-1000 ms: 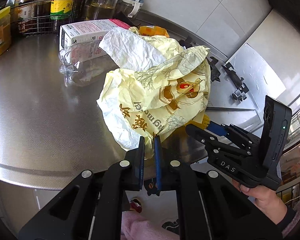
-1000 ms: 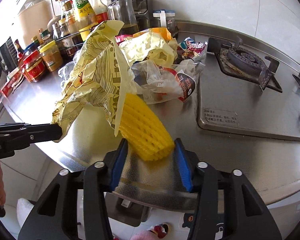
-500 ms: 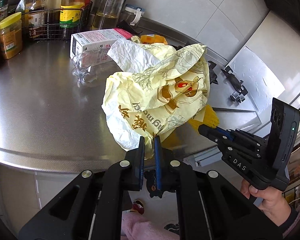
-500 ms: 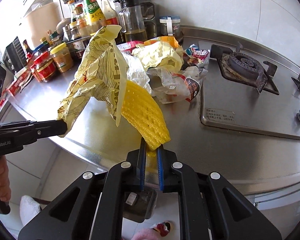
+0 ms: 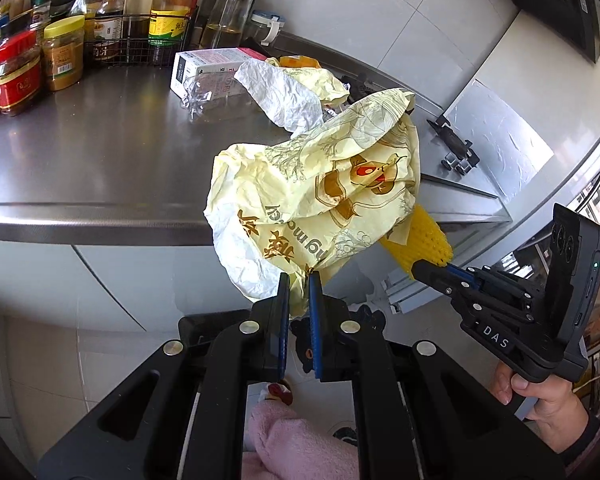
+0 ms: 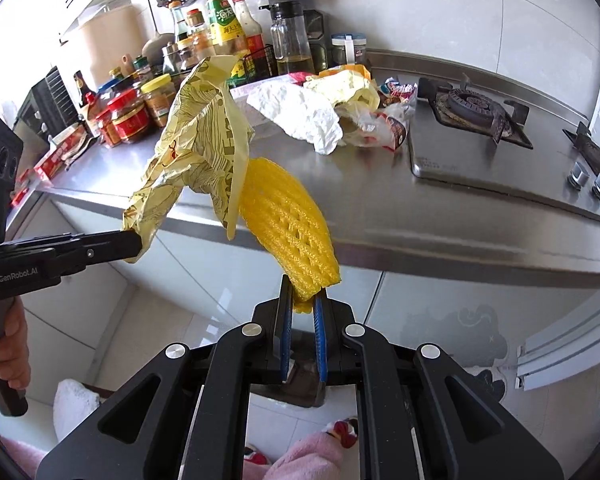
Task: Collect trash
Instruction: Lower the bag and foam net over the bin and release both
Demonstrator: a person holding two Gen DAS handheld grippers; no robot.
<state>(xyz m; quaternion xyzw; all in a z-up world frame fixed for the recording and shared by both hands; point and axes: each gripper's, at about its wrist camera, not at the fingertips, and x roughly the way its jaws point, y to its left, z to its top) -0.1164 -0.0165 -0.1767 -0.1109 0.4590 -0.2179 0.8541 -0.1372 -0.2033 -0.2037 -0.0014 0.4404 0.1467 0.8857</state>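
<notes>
A pale yellow printed plastic bag (image 5: 316,196) hangs in the air off the counter's front edge, pinched at its lower corner by my left gripper (image 5: 299,280), which is shut on it. A yellow foam fruit net (image 6: 288,224) pokes out of the bag's mouth, and my right gripper (image 6: 302,300) is shut on its lower end. In the left wrist view the right gripper (image 5: 424,270) shows at the right, gripping the net (image 5: 428,236). In the right wrist view the left gripper (image 6: 134,242) shows at the left, holding the bag (image 6: 196,148).
More trash lies on the steel counter (image 5: 80,168): a white crumpled bag (image 6: 300,116), a second yellow bag (image 6: 344,86), snack wrappers (image 6: 392,120) and a white carton (image 5: 208,66). Sauce bottles and jars (image 6: 140,108) line the back left. A gas hob (image 6: 472,108) sits at the right.
The right gripper shut on the foam net's end. Both grippers drew back from the counter, carrying bag and net out past its front edge.
</notes>
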